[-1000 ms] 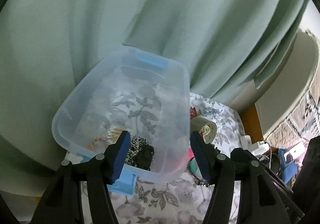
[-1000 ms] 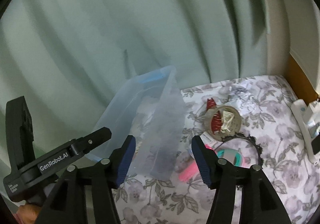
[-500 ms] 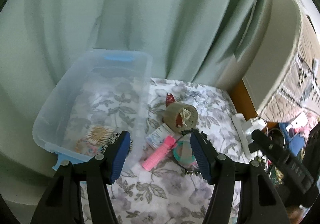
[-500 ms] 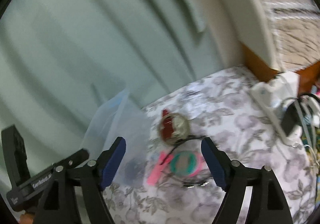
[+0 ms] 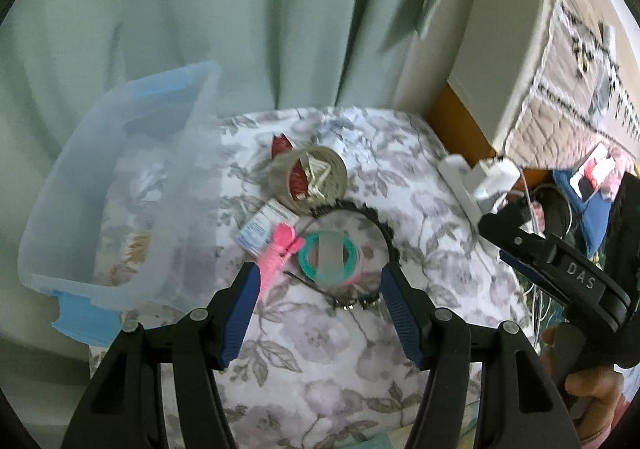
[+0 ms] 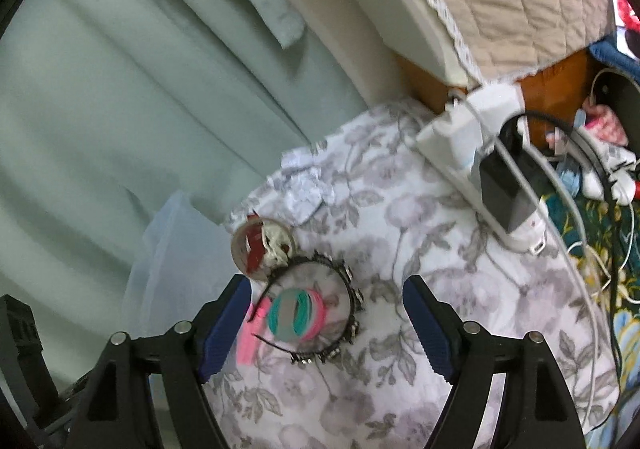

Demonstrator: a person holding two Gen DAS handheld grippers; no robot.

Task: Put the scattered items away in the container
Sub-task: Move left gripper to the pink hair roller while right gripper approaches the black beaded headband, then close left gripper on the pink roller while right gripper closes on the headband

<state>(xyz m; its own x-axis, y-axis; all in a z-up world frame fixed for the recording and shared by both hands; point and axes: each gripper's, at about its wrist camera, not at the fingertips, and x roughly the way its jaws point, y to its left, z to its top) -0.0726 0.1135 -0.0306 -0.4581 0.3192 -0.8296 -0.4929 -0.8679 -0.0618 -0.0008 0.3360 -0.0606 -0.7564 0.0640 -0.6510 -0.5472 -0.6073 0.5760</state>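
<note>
Translucent plastic container (image 5: 120, 185) with blue latches sits at the left of the frame on the floral-covered table (image 5: 320, 361). Just right of it lie a tape roll (image 5: 310, 179), pink clip (image 5: 276, 257) and teal band coil (image 5: 328, 257). Left gripper (image 5: 318, 313) and right gripper (image 6: 328, 329) hover with jaws apart, holding nothing.

You've got one clear bin (image 5: 100, 185), one tape roll (image 5: 308, 179), one black headband (image 5: 384, 233), one pink comb (image 5: 276, 257), one small carton (image 5: 264, 227), one teal-pink ring stack (image 5: 330, 257).
</note>
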